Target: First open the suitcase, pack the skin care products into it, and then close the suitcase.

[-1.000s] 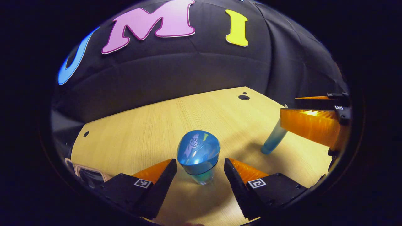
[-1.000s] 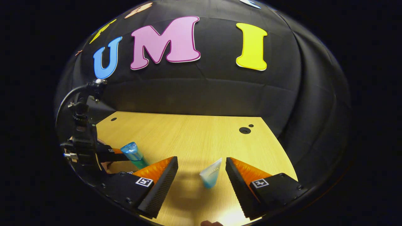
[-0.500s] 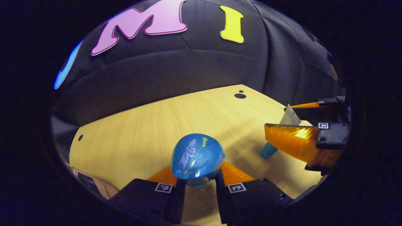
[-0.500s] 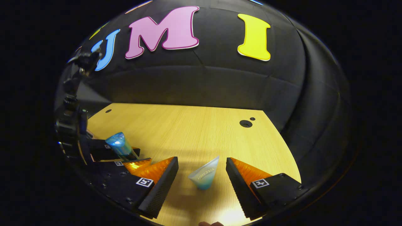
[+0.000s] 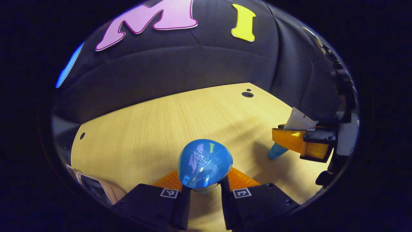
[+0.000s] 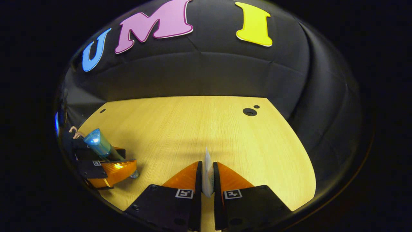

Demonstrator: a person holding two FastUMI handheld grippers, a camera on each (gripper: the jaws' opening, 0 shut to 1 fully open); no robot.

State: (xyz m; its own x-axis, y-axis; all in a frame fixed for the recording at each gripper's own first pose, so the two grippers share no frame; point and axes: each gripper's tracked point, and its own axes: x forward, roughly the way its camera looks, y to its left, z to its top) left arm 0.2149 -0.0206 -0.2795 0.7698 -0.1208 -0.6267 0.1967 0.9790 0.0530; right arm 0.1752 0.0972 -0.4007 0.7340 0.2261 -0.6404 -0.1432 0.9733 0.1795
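A: Which step are you on?
B: Packing. Your left gripper (image 5: pixel 204 190) pinches the blue bottle (image 5: pixel 204 163); your right gripper (image 6: pixel 207 180) pinches the pale tube (image 6: pixel 208 175). Both sit low over the surface (image 6: pixel 193 129).
A: What next?
B: Lift both and carry them to the suitcase (image 5: pixel 96 190), I think.

Light wooden table (image 5: pixel 154 129), two dark holes (image 6: pixel 249 111) near far corner
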